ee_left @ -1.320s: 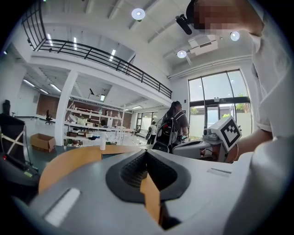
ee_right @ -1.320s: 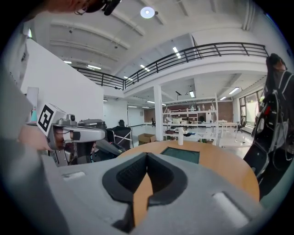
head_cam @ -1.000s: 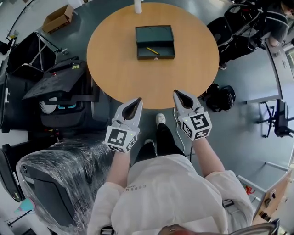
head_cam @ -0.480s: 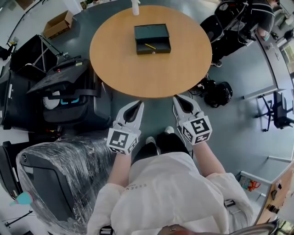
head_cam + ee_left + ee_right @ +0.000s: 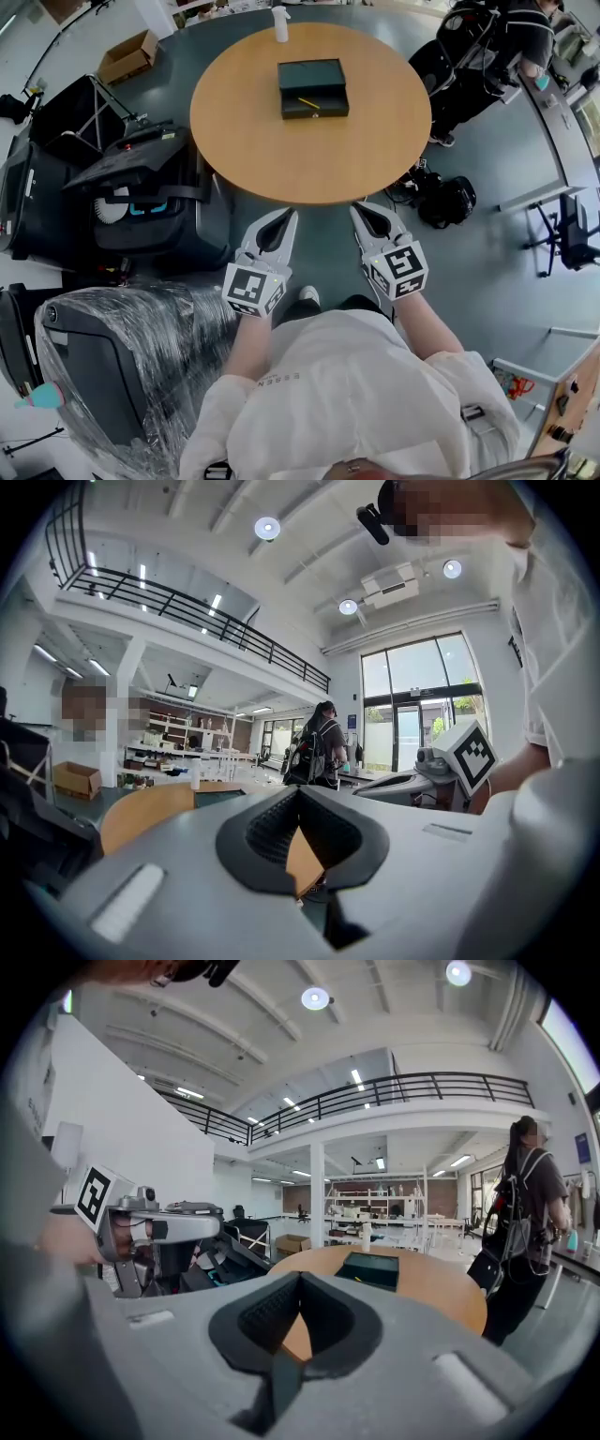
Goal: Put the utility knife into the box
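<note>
From the head view, the box (image 5: 313, 67) sits on the far half of the round table (image 5: 309, 159), lid open. A thin yellow thing that I take for the utility knife (image 5: 307, 102) lies inside it, in the part of the box nearest me. Its long axis runs slantwise across the box, one end toward the box's left wall and the other toward its near right corner. A white bottle (image 5: 279, 23) stands beyond the box at the table's far edge.

Both my grippers are well short of the box, off the table's near edge and over the floor. The left gripper (image 5: 286, 217) and right gripper (image 5: 359, 210) point toward the box, which lies straight ahead and about midway between them, so neither hand is clearly nearer. By my reading the knife is already where the task wants it, and nothing is left to carry.

In the left gripper view, my jaws meet at their tips with only the hollow of the pads between them and nothing held. The table shows low at the left; I cannot make out the box here.

In the right gripper view the jaws are closed too, tip against tip, empty. The box (image 5: 370, 1269) lies ahead on the table, a little right of the jaw line — the knife is too small to read from here.
</note>
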Motion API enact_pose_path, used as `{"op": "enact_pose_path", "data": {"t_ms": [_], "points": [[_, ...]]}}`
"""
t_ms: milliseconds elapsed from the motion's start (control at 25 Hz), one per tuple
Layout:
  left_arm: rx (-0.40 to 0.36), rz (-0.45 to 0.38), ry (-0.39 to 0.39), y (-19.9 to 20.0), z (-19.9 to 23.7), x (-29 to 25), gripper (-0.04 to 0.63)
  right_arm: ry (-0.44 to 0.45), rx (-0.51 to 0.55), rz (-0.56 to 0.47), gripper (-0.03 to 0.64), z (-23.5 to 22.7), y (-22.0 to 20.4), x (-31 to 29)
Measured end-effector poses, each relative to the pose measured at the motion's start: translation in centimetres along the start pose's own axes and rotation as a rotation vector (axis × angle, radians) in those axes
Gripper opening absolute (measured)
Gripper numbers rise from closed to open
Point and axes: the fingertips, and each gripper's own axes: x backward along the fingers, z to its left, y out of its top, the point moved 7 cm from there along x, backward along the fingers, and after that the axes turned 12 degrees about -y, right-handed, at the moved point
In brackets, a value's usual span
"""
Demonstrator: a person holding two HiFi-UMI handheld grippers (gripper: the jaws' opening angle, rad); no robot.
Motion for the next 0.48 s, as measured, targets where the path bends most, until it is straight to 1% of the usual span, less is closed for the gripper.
{"op": "enact_pose_path", "data": {"t_ms": [200, 480], "points": [[-0.004, 0.001, 0.005, 0.18, -0.39, -0.49, 0.008, -0.017, -0.007, -0.008, -0.008, -0.66, 0.01, 0.49], [-0.004, 0.021, -0.004, -0.60, -0.37, -0.93, 0.008, -0.017, 0.003, -0.013, -0.008, -0.51, -0.08, 0.42]]}}
